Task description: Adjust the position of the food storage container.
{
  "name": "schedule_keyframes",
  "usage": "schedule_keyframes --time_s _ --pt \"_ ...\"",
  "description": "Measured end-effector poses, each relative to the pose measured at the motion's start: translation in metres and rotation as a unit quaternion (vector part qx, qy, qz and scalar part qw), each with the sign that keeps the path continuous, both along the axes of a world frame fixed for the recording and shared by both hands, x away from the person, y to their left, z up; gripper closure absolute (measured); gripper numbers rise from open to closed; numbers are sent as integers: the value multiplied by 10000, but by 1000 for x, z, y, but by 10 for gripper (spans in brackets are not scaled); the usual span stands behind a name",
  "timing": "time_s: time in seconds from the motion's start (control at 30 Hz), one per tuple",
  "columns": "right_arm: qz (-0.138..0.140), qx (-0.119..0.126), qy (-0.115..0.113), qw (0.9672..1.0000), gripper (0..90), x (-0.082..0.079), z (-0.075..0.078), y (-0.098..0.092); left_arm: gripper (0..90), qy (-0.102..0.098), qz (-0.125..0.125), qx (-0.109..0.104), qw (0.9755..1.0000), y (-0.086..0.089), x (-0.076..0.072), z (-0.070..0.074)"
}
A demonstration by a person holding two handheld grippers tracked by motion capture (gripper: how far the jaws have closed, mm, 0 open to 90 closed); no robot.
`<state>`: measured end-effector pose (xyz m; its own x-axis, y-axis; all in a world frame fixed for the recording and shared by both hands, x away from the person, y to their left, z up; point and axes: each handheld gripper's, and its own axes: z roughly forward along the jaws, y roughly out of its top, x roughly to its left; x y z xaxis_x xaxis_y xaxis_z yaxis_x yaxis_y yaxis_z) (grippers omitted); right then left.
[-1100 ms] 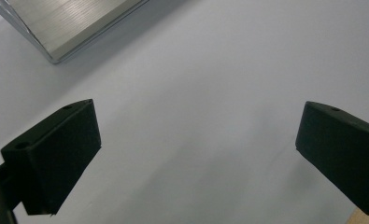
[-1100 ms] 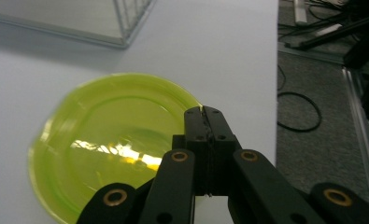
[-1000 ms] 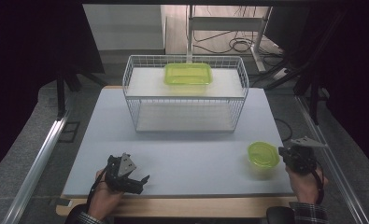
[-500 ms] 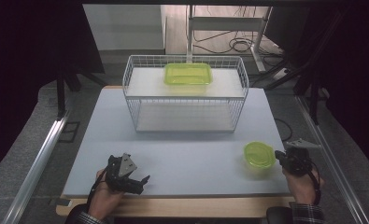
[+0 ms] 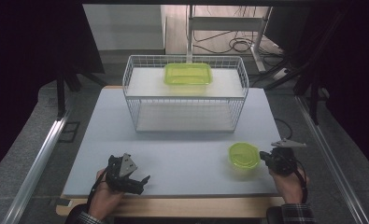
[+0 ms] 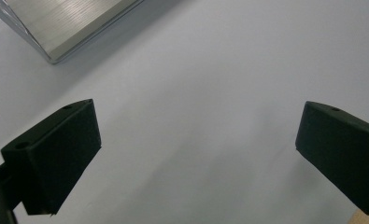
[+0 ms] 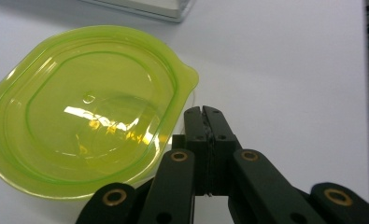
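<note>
A round, translucent green container [image 5: 243,155] [image 7: 86,112] sits on the white table [image 5: 187,149] at the right front. My right gripper [image 5: 265,157] [image 7: 203,112] is shut, nothing between its jaws, with its tips against the container's right rim just below the small tab. At the left front, my left gripper [image 5: 142,181] [image 6: 196,158] is held low over bare table. It is open, its black pads [image 6: 56,158] wide apart and nothing between them. A rectangular green container [image 5: 188,73] lies on top of the white wire basket [image 5: 131,95] at the back.
The wire basket stands across the far middle of the table. A metal rail [image 5: 37,161] runs along the floor at the left, and an aluminium edge [image 6: 65,23] shows at the top of the left gripper view. Cables and a frame [image 5: 229,28] lie behind the table.
My right gripper has moved left and slightly down, and the round green container has slid left ahead of it. The left gripper has stayed in place.
</note>
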<state>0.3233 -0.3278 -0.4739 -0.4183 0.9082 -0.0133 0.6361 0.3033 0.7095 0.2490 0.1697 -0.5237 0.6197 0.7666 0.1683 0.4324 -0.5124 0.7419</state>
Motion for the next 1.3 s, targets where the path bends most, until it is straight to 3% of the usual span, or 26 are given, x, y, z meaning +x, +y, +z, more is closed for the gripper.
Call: schedule_keyframes --time_s 0.63,1.1,1.3 --pt "646 161 253 9975 885 4 -11 45 0 -5 -2 16 10000 -1 0 -1" --pt "996 397 617 9923 884 10 -27 66 0 27 -22 65 10000 -2 0 -1" --pt "1168 474 664 9898 884 14 -31 79 0 24 -11 60 10000 -2 1 -2"
